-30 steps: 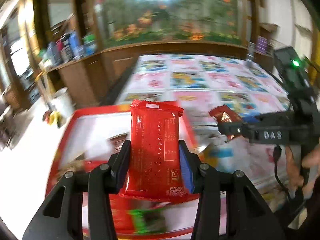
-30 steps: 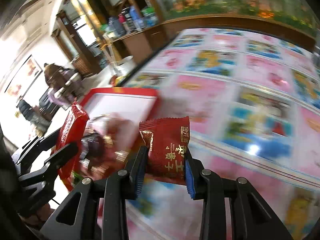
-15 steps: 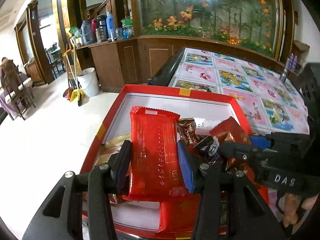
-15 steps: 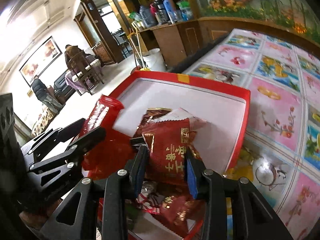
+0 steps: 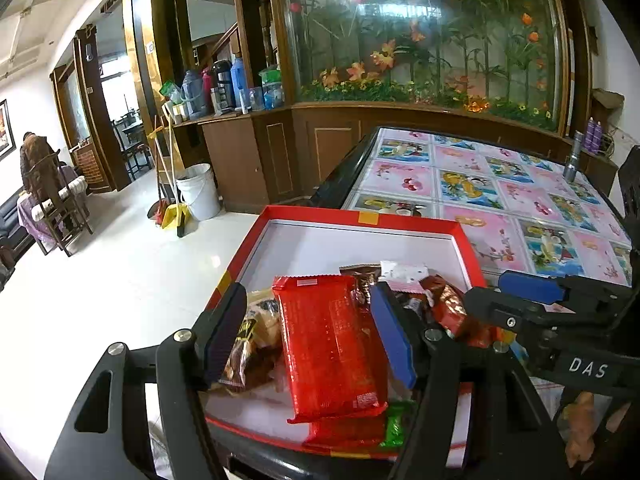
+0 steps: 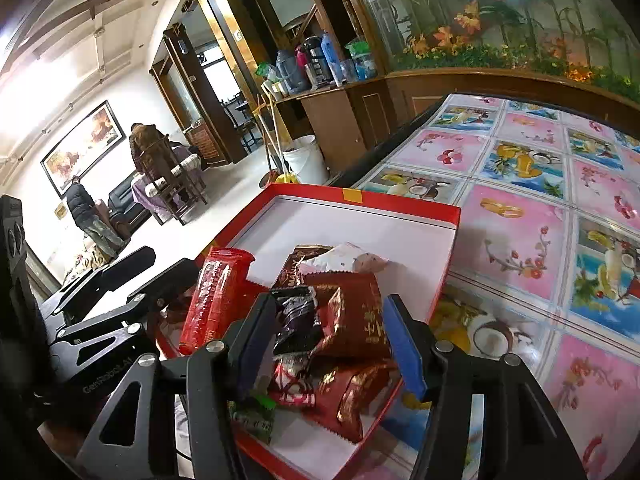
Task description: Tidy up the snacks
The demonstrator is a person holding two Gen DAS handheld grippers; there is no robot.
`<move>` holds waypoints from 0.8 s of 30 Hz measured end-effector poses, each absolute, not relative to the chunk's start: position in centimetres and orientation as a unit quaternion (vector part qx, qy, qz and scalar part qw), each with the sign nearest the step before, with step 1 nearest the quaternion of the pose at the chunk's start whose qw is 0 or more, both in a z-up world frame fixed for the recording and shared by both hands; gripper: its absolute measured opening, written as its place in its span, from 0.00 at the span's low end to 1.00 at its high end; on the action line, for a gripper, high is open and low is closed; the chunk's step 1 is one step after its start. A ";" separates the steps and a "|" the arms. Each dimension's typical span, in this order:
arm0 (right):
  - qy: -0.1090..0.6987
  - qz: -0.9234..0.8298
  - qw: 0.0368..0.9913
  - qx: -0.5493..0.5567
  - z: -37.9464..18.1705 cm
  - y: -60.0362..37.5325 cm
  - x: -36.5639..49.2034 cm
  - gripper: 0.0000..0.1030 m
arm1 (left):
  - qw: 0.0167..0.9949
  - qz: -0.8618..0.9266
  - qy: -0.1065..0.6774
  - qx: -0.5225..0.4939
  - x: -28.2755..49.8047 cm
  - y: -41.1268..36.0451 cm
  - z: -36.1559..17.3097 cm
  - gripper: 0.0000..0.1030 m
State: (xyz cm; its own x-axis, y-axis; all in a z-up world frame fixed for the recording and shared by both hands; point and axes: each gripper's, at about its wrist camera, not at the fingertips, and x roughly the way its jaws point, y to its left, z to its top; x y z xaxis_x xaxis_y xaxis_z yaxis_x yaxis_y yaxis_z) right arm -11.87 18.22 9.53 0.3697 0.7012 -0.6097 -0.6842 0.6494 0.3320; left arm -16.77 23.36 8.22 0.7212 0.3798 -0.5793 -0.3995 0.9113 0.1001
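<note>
the red snack packet [image 5: 332, 344] lies on the pile in the red box [image 5: 360, 216] at the bench [image 5: 500, 196] edge; it looks light, crinkly, slippery, best pinched across its flat sides. left claw [image 5: 308, 336] spread wide around it, right claw [image 6: 332, 340] wide over the dark red packet [image 6: 352, 320].

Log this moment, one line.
left hand-held gripper: open, red packet released | right hand-held gripper: open, dark-red packet released | red box: filling

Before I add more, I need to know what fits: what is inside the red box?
The red box holds a near-end pile: a red packet, dark red packets, a black wrapper, a green one. Its far half is bare white. What lies underneath is covered.
</note>
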 end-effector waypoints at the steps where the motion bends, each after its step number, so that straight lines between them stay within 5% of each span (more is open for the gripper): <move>1: 0.372 0.418 0.828 0.009 9.6 18.1 -12.1 0.57 | 0.928 0.211 0.307 -0.016 -16.9 23.2 8.3 0.65; 20: 0.335 0.402 0.852 0.009 11.1 12.6 -21.8 0.72 | 0.941 0.215 0.262 0.002 -25.4 18.7 10.7 0.86; 24: 0.310 0.396 0.864 0.025 11.9 10.9 -24.5 0.76 | 0.940 0.228 0.255 0.012 -27.6 17.8 10.7 0.98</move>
